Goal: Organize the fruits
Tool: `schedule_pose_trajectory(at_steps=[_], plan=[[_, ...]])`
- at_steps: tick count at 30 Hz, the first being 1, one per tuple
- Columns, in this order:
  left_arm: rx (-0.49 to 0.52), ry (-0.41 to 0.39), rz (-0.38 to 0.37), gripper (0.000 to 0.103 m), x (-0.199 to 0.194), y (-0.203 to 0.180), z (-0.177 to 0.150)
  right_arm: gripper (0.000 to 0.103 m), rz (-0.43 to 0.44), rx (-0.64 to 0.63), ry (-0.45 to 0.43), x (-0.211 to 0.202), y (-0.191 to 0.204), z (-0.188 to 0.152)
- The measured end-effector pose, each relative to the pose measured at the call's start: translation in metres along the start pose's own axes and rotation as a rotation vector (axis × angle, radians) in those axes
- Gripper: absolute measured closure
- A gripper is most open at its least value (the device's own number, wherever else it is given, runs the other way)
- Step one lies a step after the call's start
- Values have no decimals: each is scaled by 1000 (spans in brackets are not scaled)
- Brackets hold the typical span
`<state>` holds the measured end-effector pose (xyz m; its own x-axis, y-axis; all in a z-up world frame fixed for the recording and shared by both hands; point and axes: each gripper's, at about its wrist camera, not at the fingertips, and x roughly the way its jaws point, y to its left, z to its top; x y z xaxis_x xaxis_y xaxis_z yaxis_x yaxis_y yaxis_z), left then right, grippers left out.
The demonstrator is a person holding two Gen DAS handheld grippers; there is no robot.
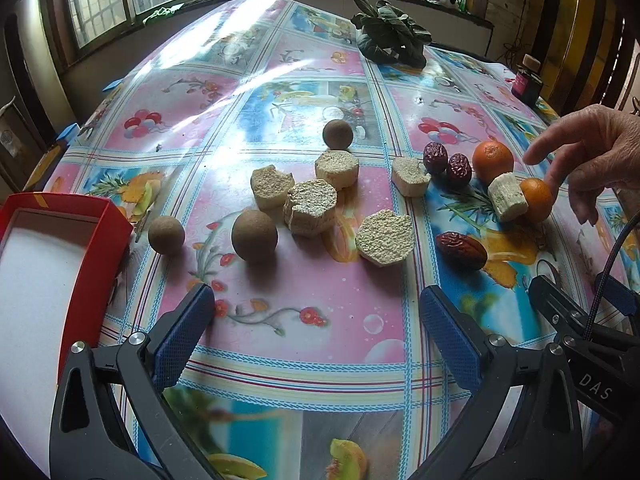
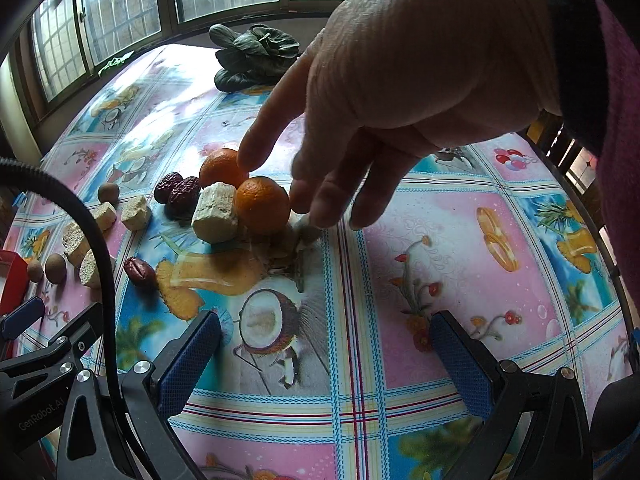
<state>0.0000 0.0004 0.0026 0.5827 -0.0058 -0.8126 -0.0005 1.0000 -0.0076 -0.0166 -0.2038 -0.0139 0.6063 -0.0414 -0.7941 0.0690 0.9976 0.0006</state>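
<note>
Orange and smooth-skinned, two mandarins [image 1: 493, 161] [image 1: 536, 199] sit close together at the right of the floral oilcloth table [image 1: 304, 320], a pale sugarcane chunk [image 1: 507, 197] wedged against the nearer one. Wrinkled red dates [image 1: 435, 157] [image 1: 459, 169] lie just beside the far mandarin, a third date [image 1: 461, 250] nearer. Brown longans [image 1: 254, 241] [image 1: 166, 235] [image 1: 338, 133] and more cane pieces [image 1: 311, 207] spread across the middle. A red box [image 1: 92, 256] stands at the left edge. A bare hand [image 2: 408, 92] reaches over the mandarins, blocking much of the right view. Leafy greens [image 1: 390, 36] lie far back. Left gripper [image 1: 318, 312] and right gripper [image 2: 326, 340] both gape wide, holding nothing.
</note>
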Motion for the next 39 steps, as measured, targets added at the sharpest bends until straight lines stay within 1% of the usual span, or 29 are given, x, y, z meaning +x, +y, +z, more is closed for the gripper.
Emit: schedule_pose_trajectory(at_steps=[39], plan=[[0,0,0,0,0,0,0,0,10,-14,0,-2,-1,0]])
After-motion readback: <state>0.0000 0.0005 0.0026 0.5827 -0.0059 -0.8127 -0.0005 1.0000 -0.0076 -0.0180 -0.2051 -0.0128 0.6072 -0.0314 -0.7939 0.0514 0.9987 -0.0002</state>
